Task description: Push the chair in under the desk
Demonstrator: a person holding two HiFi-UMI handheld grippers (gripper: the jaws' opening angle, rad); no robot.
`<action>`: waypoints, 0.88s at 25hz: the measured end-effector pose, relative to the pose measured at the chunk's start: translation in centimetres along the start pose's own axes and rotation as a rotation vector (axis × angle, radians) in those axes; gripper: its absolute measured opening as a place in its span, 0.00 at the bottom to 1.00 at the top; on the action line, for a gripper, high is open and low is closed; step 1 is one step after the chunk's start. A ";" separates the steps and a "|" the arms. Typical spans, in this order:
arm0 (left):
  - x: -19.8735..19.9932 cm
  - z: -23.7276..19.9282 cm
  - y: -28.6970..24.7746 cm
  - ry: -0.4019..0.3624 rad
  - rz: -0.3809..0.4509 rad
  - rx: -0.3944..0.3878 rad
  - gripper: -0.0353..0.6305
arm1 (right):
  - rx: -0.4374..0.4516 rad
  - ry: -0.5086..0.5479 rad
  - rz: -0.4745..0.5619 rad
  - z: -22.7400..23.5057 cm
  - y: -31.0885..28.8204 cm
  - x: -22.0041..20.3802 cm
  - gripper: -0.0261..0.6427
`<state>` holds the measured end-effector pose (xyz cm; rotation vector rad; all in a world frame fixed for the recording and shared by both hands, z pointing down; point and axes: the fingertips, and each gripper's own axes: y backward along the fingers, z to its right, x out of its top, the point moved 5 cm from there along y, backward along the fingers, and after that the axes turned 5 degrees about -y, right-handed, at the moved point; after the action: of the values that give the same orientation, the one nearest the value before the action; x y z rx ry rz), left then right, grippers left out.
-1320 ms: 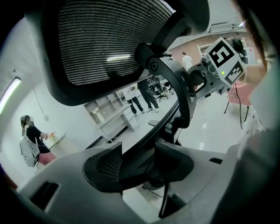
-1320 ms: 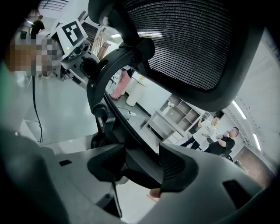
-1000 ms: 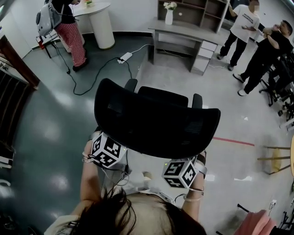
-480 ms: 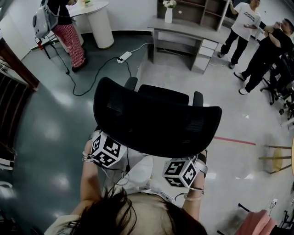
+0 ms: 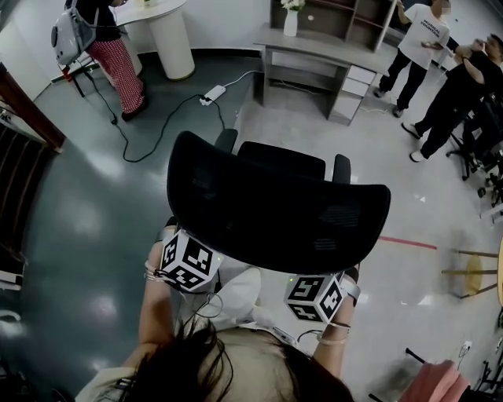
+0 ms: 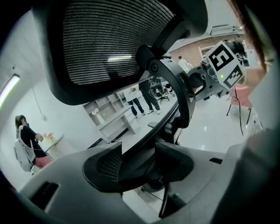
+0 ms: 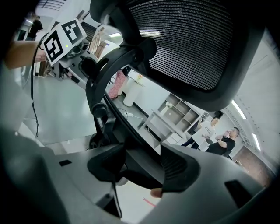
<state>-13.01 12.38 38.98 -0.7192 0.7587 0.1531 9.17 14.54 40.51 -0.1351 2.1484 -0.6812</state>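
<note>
Left gripper view: the jaws of the left gripper (image 6: 138,162) are clenched on the dark rear frame of the chair (image 6: 109,43), one ribbed pad on each side of the curved spine, below the mesh headrest. Right gripper view: the right gripper (image 7: 142,165) grips the same frame in the same way, its two pads pressed on the bar from either side. Head view: both marker cubes sit at the lower edge of the headrest, at 7 and 5 o'clock of it, and the chair fills the centre of the floor with its back toward the person and its two armrest tips pointing to 12 o'clock. The grey desk (image 5: 330,49) stands at 12 o'clock, well apart from the chair, with a white vase (image 5: 291,20) on its top. A power strip (image 5: 211,96) and its cable lie at 11 o'clock. A round white table (image 5: 169,35) stands beyond it. Two bystanders (image 5: 440,78) stand at 2 o'clock.
</note>
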 end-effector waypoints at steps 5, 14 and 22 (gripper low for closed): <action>0.3 -0.2 -0.7 -0.005 0.011 -0.001 0.38 | 0.002 -0.004 -0.009 0.7 -0.7 0.0 0.40; 1.0 -0.7 -1.7 0.002 0.022 -0.010 0.38 | -0.005 -0.013 0.001 1.7 -1.4 0.1 0.40; 1.0 -1.3 -2.6 0.001 0.039 -0.009 0.38 | -0.014 -0.012 0.013 2.1 -2.2 0.2 0.40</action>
<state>-12.03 9.47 39.01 -0.7133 0.7741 0.1918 10.33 11.72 40.44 -0.1323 2.1414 -0.6571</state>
